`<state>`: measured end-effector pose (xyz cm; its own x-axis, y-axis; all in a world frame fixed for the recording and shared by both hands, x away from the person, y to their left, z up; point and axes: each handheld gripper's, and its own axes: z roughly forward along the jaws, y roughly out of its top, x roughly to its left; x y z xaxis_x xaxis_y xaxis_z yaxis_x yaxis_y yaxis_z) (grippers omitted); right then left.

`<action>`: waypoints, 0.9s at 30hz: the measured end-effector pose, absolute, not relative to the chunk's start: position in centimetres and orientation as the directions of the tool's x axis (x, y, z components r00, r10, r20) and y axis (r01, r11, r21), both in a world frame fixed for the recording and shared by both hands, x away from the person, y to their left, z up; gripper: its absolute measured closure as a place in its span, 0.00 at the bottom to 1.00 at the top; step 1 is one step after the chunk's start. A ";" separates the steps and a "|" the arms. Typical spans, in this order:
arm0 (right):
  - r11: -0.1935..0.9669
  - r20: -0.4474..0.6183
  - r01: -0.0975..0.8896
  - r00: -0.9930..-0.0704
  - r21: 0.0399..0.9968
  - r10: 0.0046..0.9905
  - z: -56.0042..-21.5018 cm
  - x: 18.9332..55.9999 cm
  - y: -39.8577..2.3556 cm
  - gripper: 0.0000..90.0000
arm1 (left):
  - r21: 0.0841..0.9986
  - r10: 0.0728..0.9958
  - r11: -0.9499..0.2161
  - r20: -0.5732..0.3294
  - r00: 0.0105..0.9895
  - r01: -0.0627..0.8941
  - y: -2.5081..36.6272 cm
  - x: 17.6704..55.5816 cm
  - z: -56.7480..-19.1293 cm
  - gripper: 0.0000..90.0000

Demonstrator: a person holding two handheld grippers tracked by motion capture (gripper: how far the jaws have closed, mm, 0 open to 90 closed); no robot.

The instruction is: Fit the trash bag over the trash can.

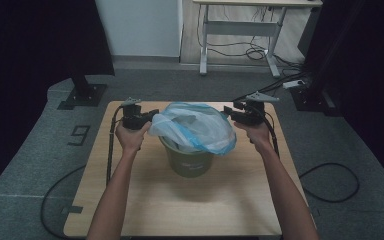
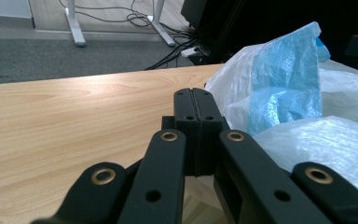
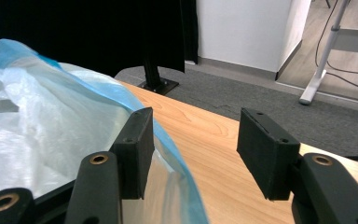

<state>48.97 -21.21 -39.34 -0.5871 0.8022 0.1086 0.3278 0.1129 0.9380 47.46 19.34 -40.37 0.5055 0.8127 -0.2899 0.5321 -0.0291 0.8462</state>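
Observation:
A translucent white bag with a blue hem [image 1: 195,125] is draped over a green bin [image 1: 190,162] in the middle of the wooden table [image 1: 180,205]. My left gripper [image 1: 152,116] is at the bag's left edge. In the left gripper view its jaws [image 2: 193,98] are pressed together, and bag film [image 2: 284,88] runs in beneath them. My right gripper [image 1: 235,114] is at the bag's right edge. In the right gripper view it [image 3: 193,126] stands open, with the bag's blue hem [image 3: 168,140] lying slack against its left jaw, unpinched.
Grey carpet surrounds the table. A black stand foot [image 1: 82,95] sits at the far left. A white desk frame [image 1: 240,30] with loose cables stands behind. Gripper cables [image 1: 330,182] trail off both table sides.

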 end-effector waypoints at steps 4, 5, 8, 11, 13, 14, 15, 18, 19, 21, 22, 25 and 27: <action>0.120 0.106 0.325 -0.599 0.938 0.794 -38.2 47.4 -21.7 0.50 | 0.844 0.815 -0.031 -0.288 0.502 0.535 19.4 47.4 -40.5 1.00; 0.128 0.102 0.327 -0.602 0.936 0.792 -37.8 46.9 -21.8 0.50 | 0.844 0.816 -0.029 -0.289 0.500 0.535 19.4 47.4 -40.5 1.00; 0.147 0.091 0.317 -0.629 0.937 0.772 -37.2 44.9 -21.9 0.48 | 0.845 0.817 -0.028 -0.288 0.499 0.534 19.4 47.3 -40.5 1.00; 0.155 0.092 0.308 -0.657 0.938 0.748 -36.9 42.7 -22.0 0.47 | 0.845 0.818 -0.028 -0.288 0.498 0.534 19.3 47.2 -40.6 1.00; 0.149 0.105 0.307 -0.676 0.940 0.729 -37.0 41.3 -22.0 0.46 | 0.843 0.819 -0.029 -0.288 0.497 0.537 19.2 47.1 -40.6 1.00; 0.154 0.102 0.301 -0.686 0.941 0.720 -37.1 40.5 -22.0 0.46 | 0.844 0.820 -0.029 -0.287 0.496 0.536 19.2 47.1 -40.7 1.00; 0.151 0.104 0.296 -0.695 0.943 0.711 -37.2 39.8 -22.0 0.46 | 0.844 0.820 -0.029 -0.287 0.496 0.536 19.2 47.1 -40.7 1.00; 0.140 0.126 0.297 -0.721 0.944 0.682 -37.5 38.0 -21.9 0.44 | 0.843 0.820 -0.032 -0.285 0.496 0.537 19.0 47.0 -40.7 1.00; 0.140 0.132 0.301 -0.728 0.943 0.673 -37.7 37.6 -21.8 0.44 | 0.843 0.821 -0.034 -0.283 0.495 0.537 19.0 47.0 -40.6 1.00; 0.142 0.136 0.307 -0.728 0.941 0.671 -37.9 37.2 -21.6 0.43 | 0.843 0.822 -0.035 -0.280 0.495 0.536 19.0 47.0 -40.6 1.00; 0.135 0.161 0.330 -0.730 0.934 0.664 -38.5 36.8 -21.3 0.42 | 0.844 0.823 -0.036 -0.279 0.494 0.536 19.0 47.0 -40.6 1.00; 0.124 0.187 0.347 -0.735 0.930 0.652 -39.2 36.6 -20.8 0.41 | 0.843 0.824 -0.036 -0.278 0.493 0.536 19.1 46.9 -40.5 1.00; 0.119 0.191 0.343 -0.742 0.932 0.642 -39.6 36.4 -20.3 0.40 | 0.843 0.825 -0.037 -0.278 0.492 0.537 19.1 46.8 -40.6 1.00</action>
